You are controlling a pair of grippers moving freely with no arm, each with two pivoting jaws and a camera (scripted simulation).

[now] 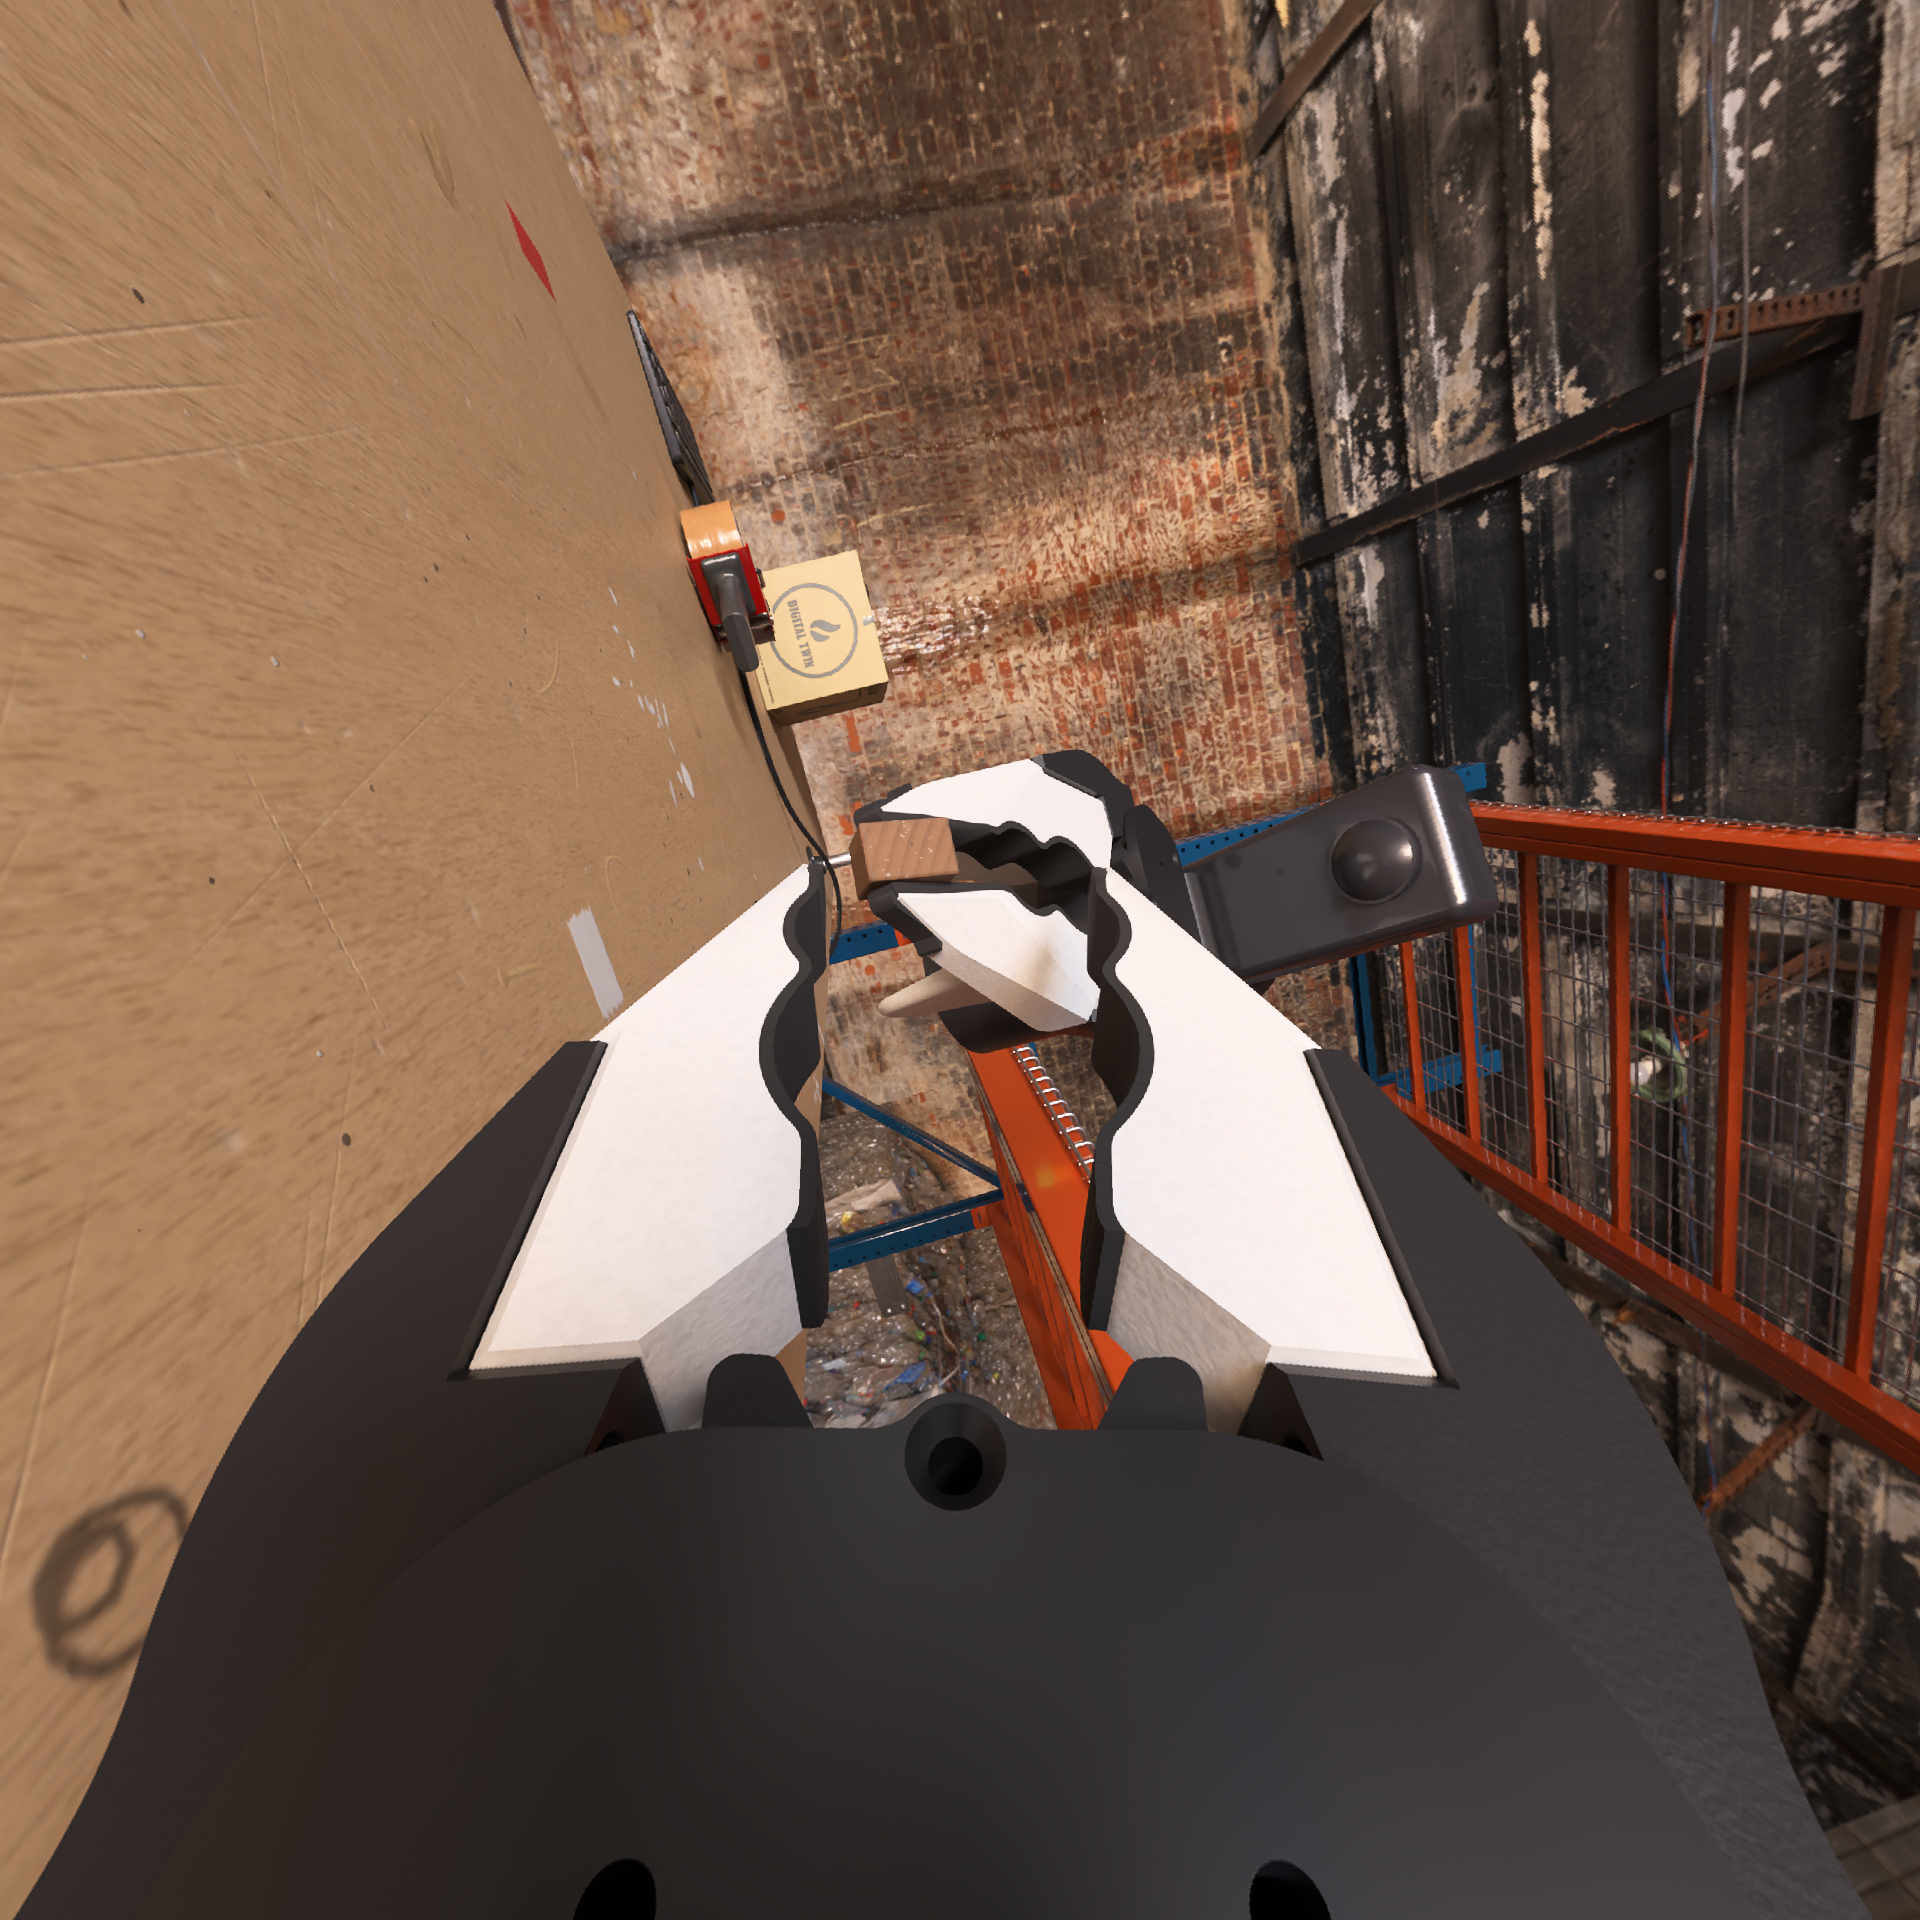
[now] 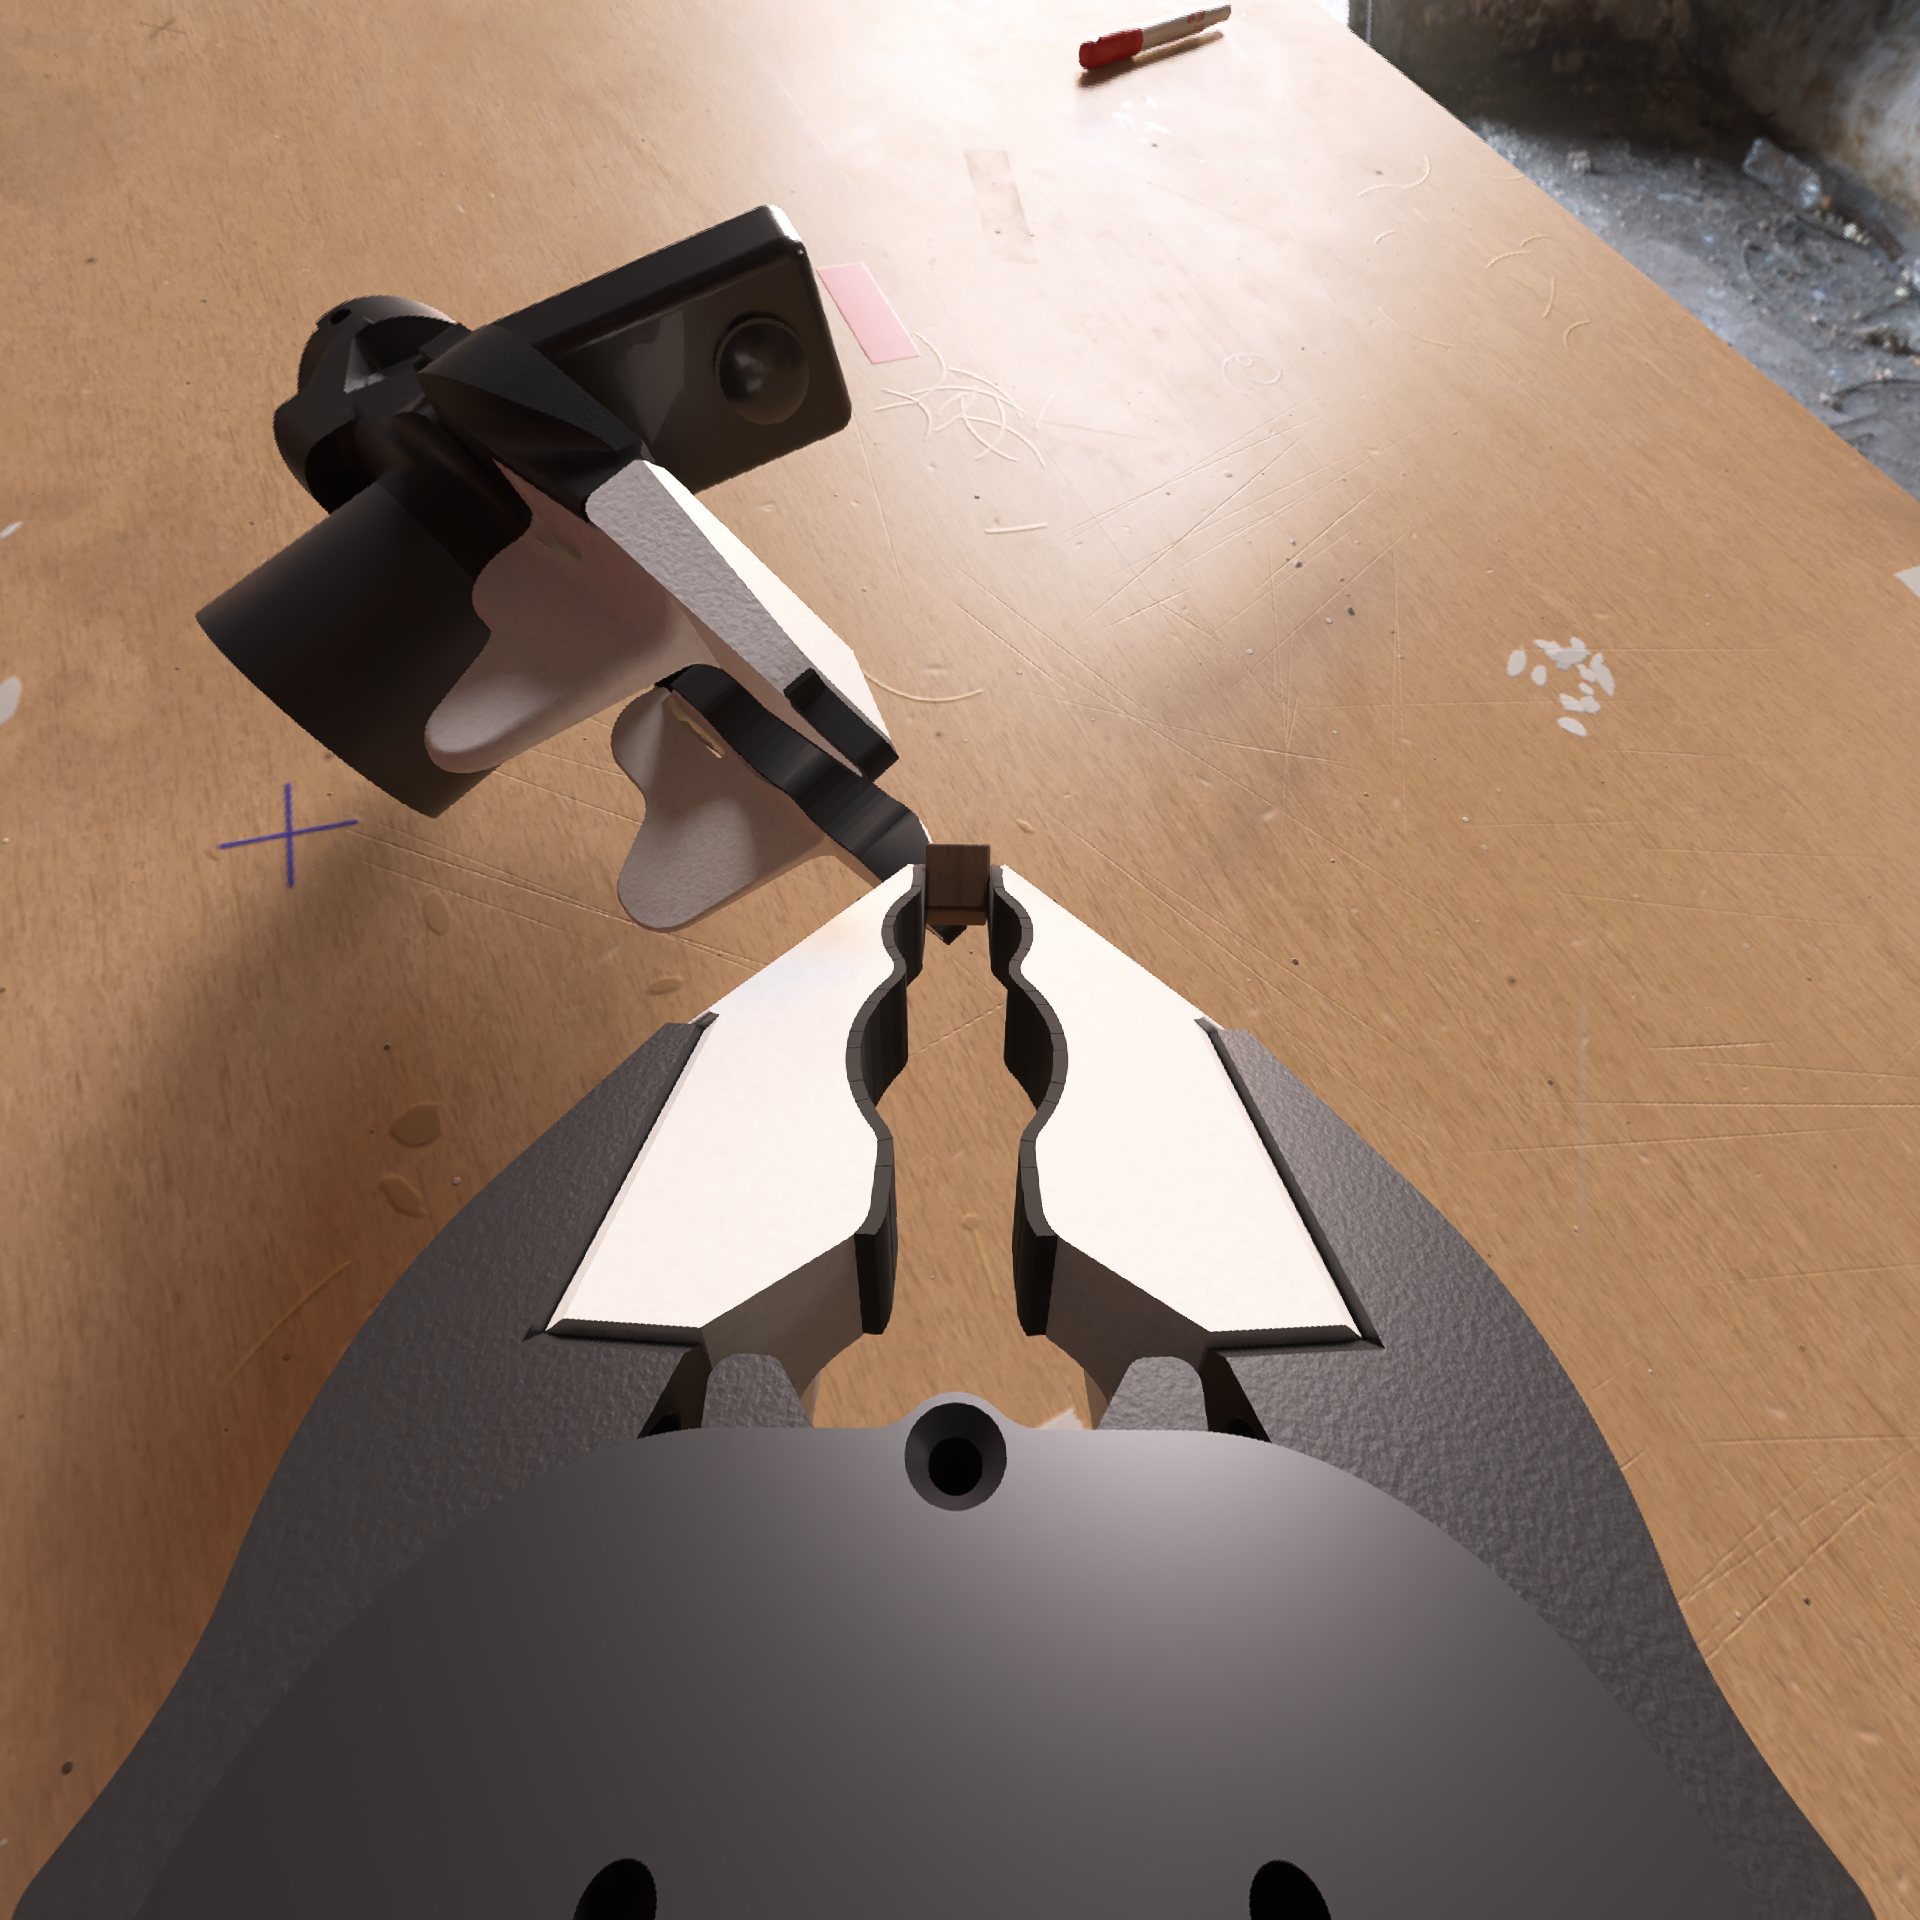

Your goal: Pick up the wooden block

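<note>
The small brown wooden block [image 2: 956, 878] sits between the fingertips of my right gripper [image 2: 956, 904], which is shut on it above the tan table [image 2: 1351, 935]. In the left wrist view the block [image 1: 904, 854] shows held by the right gripper's white fingers [image 1: 997, 805], off the table surface [image 1: 312, 727]. My left gripper [image 1: 958, 883] is open and empty, with the block just beyond its tips. In the right wrist view one of its fingers [image 2: 727, 603] reaches in from the upper left, and its black tip ends right beside the block.
A red marker [image 2: 1148, 31] lies at the table's far edge. A red tape dispenser [image 1: 722, 582] and a cardboard box [image 1: 821, 639] stand near the table edge. An orange railing [image 1: 1662, 1039] runs beyond it. A blue cross [image 2: 289, 834] marks the table.
</note>
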